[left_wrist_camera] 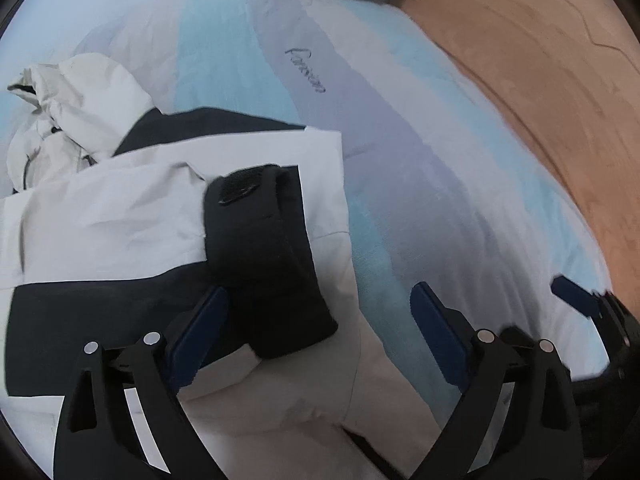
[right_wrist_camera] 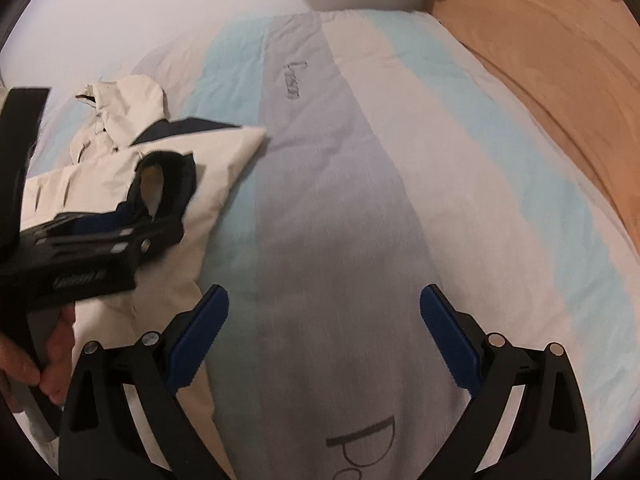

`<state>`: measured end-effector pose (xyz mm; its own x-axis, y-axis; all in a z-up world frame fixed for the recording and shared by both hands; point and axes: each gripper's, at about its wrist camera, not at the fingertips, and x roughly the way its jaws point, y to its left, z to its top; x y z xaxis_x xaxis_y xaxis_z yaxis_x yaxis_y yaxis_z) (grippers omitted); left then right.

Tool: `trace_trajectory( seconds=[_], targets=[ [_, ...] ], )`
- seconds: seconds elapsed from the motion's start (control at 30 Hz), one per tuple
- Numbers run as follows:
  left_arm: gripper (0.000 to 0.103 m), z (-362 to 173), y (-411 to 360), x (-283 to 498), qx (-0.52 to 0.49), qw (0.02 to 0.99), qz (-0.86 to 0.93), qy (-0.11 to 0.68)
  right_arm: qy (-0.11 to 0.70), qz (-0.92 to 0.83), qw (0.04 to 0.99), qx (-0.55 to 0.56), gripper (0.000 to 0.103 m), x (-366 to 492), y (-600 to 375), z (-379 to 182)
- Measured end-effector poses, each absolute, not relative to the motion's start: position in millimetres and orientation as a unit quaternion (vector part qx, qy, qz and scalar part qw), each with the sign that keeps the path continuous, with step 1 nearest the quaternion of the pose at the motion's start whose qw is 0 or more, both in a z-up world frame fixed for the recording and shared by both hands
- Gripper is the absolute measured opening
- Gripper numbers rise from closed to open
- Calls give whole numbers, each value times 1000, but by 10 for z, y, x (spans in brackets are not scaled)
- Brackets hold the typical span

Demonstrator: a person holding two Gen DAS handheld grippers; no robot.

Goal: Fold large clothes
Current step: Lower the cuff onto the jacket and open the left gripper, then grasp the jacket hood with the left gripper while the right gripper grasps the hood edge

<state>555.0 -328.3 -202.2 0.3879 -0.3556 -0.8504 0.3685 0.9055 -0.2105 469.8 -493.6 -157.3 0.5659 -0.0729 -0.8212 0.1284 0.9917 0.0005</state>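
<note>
jacket (left_wrist_camera: 120, 208) cut off left, bedsheet lettering (right_wrist_camera: 360, 444) cropped

The jacket (left_wrist_camera: 120, 208) at the left of the frame is matt woven cloth, cream and black, softly creased. Its black cuff (left_wrist_camera: 260, 240) looks thicker, with a rough fastening patch. The striped bedsheet (left_wrist_camera: 400, 160) is smooth matt cotton-like fabric. At upper right the headboard (left_wrist_camera: 540, 60) is wood with visible grain, faintly satin.
</note>
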Motion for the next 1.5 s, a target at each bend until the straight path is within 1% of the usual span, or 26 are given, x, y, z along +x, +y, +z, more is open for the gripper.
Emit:
trace_trajectory(
  seconds=[0.17, 0.3, 0.43, 0.53, 0.73, 0.87, 0.97, 1.03, 1.1, 1.2, 1.5],
  targets=[
    [92, -1717, -2930, 5466, 5, 848, -213, 485, 449, -42, 893, 16, 93, 4827, -4686, -1423],
    [93, -1565, -2455, 5507, -14, 852, -195, 486, 438, -19, 899, -1, 93, 4989, -4348, -1276],
    [93, -1482, -1869, 5606, -2, 856, -158, 493, 430, 17, 903, -12, 93, 5177, -3976, -1102],
    [93, -1426, -1373, 5770, -5, 851, -145, 504, 429, 57, 901, -20, 93, 5370, -3686, -983],
    [93, -1374, -630, 6227, -16, 849, -131, 511, 414, 129, 899, -59, 93, 5891, -3039, -822],
    [93, -1396, -362, 6548, -11, 853, -125, 506, 405, 172, 893, -90, 93, 6310, -2556, -827],
    [93, -1432, -198, 6802, -29, 850, -133, 509, 411, 197, 886, -82, 93, 6643, -2359, -877],
    [92, -1462, -143, 6964, -19, 850, -134, 509, 411, 216, 882, -81, 93, 6879, -2261, -921],
    [91, -1497, -90, 7125, -6, 850, -142, 507, 414, 228, 878, -77, 93, 7088, -2224, -977],
    [89, -1583, 42, 7382, -14, 847, -145, 511, 421, 231, 874, -68, 93, 7425, -2216, -1063],
    [86, -1834, 284, 8137, -19, 848, -124, 514, 477, 191, 858, -15, 90, 8413, -2398, -1362]
  ],
)
